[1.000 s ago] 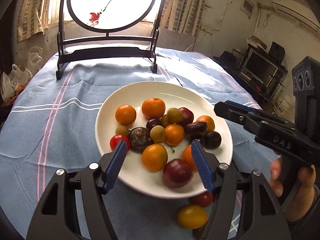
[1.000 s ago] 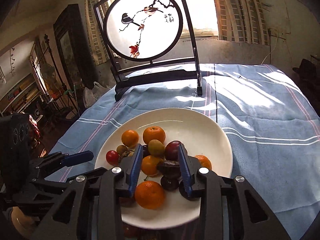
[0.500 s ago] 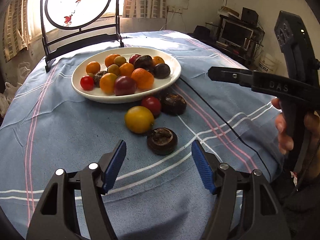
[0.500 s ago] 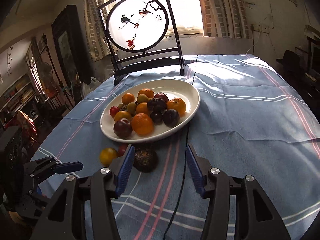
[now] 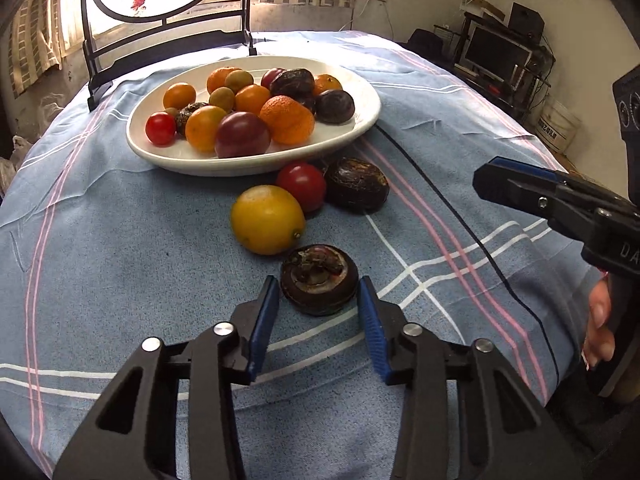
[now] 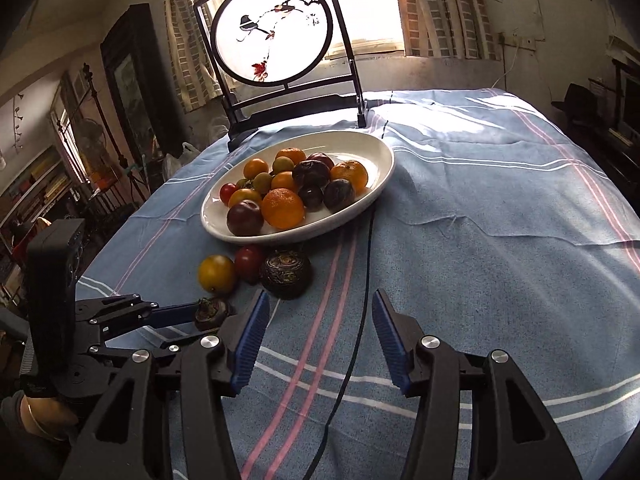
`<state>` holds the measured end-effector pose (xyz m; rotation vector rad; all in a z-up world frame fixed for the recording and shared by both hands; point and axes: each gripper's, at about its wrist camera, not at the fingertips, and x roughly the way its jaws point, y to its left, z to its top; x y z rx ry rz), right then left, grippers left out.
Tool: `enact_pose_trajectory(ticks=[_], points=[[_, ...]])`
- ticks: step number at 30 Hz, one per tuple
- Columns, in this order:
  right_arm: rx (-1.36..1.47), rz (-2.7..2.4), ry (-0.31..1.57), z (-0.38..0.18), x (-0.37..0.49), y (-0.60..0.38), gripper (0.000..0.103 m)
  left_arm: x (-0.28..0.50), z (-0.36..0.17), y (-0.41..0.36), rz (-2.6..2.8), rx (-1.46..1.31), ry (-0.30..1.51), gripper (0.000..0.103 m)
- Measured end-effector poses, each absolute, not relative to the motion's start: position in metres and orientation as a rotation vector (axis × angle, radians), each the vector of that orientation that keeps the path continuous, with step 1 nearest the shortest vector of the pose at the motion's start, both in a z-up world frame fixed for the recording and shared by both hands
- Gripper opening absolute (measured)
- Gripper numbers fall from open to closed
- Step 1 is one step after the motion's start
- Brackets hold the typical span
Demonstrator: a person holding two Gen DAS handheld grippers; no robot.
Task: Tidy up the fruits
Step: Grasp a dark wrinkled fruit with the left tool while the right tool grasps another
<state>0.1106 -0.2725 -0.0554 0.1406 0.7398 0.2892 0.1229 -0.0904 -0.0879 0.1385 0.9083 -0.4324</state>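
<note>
A white plate (image 5: 360, 120) holds several oranges, plums, tomatoes and dark fruits. In front of it on the blue cloth lie a yellow fruit (image 5: 267, 219), a red tomato (image 5: 301, 186) and two dark brown round fruits (image 5: 356, 185) (image 5: 319, 279). My left gripper (image 5: 318, 300) is open with its blue pads on either side of the nearer dark fruit, close to it. My right gripper (image 6: 318, 320) is open and empty above the cloth, right of the loose fruits (image 6: 285, 268). The plate also shows in the right wrist view (image 6: 380, 168).
A black stand with a round painted screen (image 6: 272, 32) stands at the table's far edge behind the plate. A thin black cable (image 6: 362, 280) runs across the cloth from the plate toward the front edge. Shelves and furniture surround the table.
Both grippers pulled back from over the plate to the near cloth. The left gripper then came forward and narrowed around the nearer dark fruit. The right gripper opened wider.
</note>
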Motion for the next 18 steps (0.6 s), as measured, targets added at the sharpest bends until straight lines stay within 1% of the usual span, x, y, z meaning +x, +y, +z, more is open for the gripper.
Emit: enact_pose_trajectory(ticks=[12, 18], points=[[0.111, 0.302, 0.783, -0.062, 0.121, -0.258, 0.054, 0.114, -0.083, -0.085, -0.428, 0.129, 0.868, 0.038], [0.100, 0.340, 0.845, -0.067, 0.145, -0.243, 0.054, 0.104, -0.064, -0.064, -0.404, 0.092, 0.799, 0.038]])
